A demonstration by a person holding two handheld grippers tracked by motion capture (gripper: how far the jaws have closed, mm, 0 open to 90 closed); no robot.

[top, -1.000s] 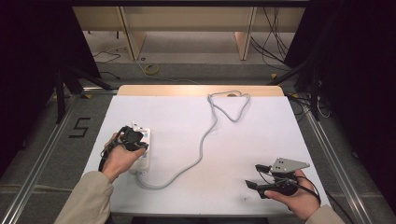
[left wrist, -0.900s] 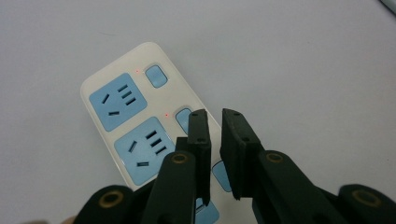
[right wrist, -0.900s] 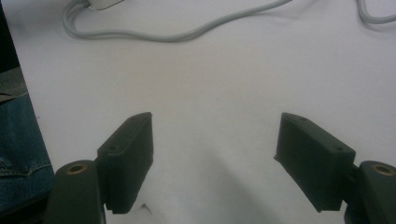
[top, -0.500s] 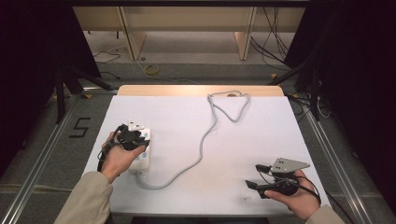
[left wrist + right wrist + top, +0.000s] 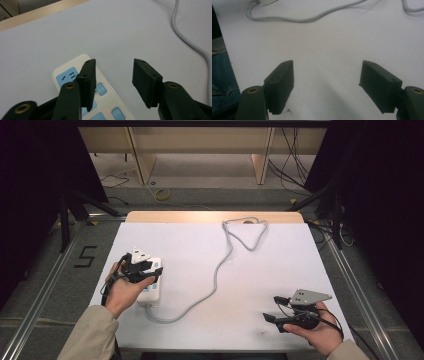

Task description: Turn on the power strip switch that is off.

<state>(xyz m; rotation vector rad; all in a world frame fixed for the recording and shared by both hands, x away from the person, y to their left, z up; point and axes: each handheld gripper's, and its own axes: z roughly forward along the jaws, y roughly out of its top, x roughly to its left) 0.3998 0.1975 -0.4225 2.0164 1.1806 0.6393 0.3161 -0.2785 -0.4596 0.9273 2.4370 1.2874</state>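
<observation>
From the high view, we see our left gripper [image 5: 141, 268] has crept slightly forward over the white power strip [image 5: 150, 289] near the left edge of the tabletop [image 5: 280, 255] since a second ago, while our right gripper [image 5: 280, 309] has stayed put at the near right. In the left gripper view, our fingers [image 5: 88, 77] stand apart above the strip, not clamped; we judge a grasp is being lined up. In the right gripper view, our fingers [image 5: 280, 82] are wide apart over bare tabletop, the grey cord [image 5: 312, 18] beyond.
</observation>
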